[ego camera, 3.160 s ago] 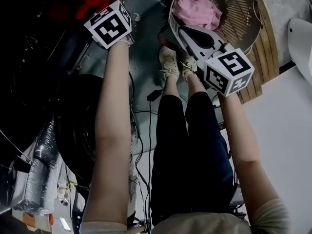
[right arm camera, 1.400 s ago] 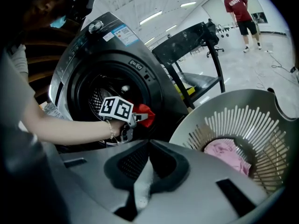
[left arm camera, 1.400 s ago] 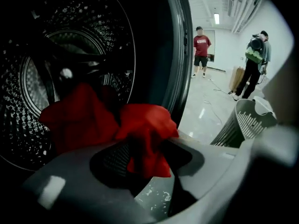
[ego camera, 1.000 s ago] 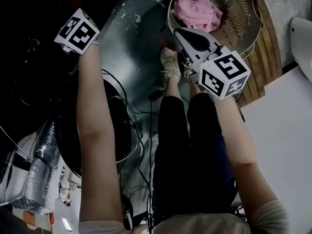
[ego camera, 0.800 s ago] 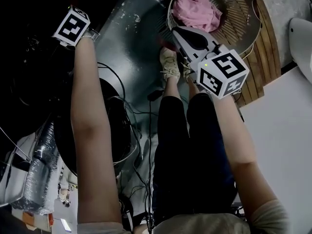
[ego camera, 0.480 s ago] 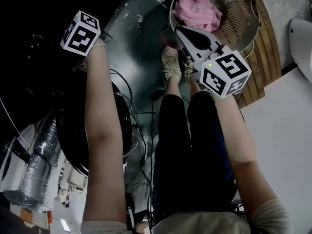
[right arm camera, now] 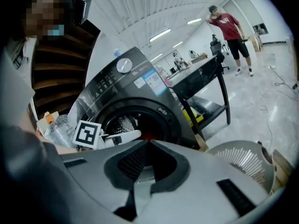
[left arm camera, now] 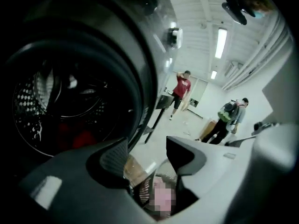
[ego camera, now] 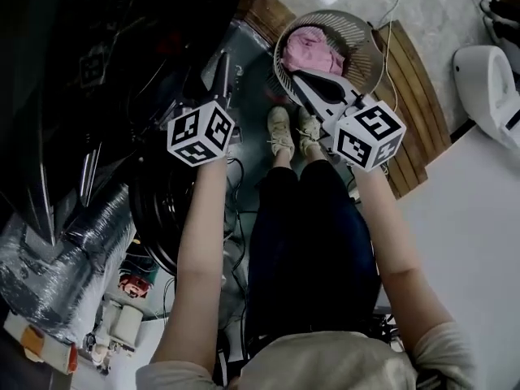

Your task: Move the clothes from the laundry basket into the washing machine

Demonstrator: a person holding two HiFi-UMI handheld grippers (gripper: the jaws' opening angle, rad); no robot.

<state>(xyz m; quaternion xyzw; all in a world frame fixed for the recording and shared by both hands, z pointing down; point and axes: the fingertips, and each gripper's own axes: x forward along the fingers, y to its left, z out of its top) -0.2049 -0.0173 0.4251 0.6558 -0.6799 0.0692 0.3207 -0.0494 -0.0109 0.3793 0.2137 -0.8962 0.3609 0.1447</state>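
Observation:
The round slatted laundry basket (ego camera: pixel 370 51) stands on the floor ahead of my feet and holds pink clothes (ego camera: pixel 315 47). My right gripper (ego camera: pixel 294 80) hangs over the basket's near rim, shut (right arm camera: pixel 149 143) with nothing in it. My left gripper (ego camera: pixel 223 75) is beside the dark washing machine (right arm camera: pixel 133 85); its jaws (left arm camera: pixel 147 146) stand apart and are closing with nothing between them. A red garment (left arm camera: pixel 81 138) lies inside the drum (left arm camera: pixel 44 97) and also shows through the opening as the red garment (right arm camera: pixel 148 135). The basket (right arm camera: pixel 245 160) sits to the machine's right.
The machine's round door (ego camera: pixel 162 218) hangs open by my left leg. Cables (ego camera: pixel 236 185) trail on the floor, and a foil duct (ego camera: pixel 77 238) lies at the left. Wooden boards (ego camera: pixel 414 108) lie under the basket. People (left arm camera: pixel 181 90) stand far off by a black table (right arm camera: pixel 205 73).
My left gripper has drawn back out of the dark machine toward the middle and its jaws have opened. The right gripper stays over the basket, which now looks smaller and farther.

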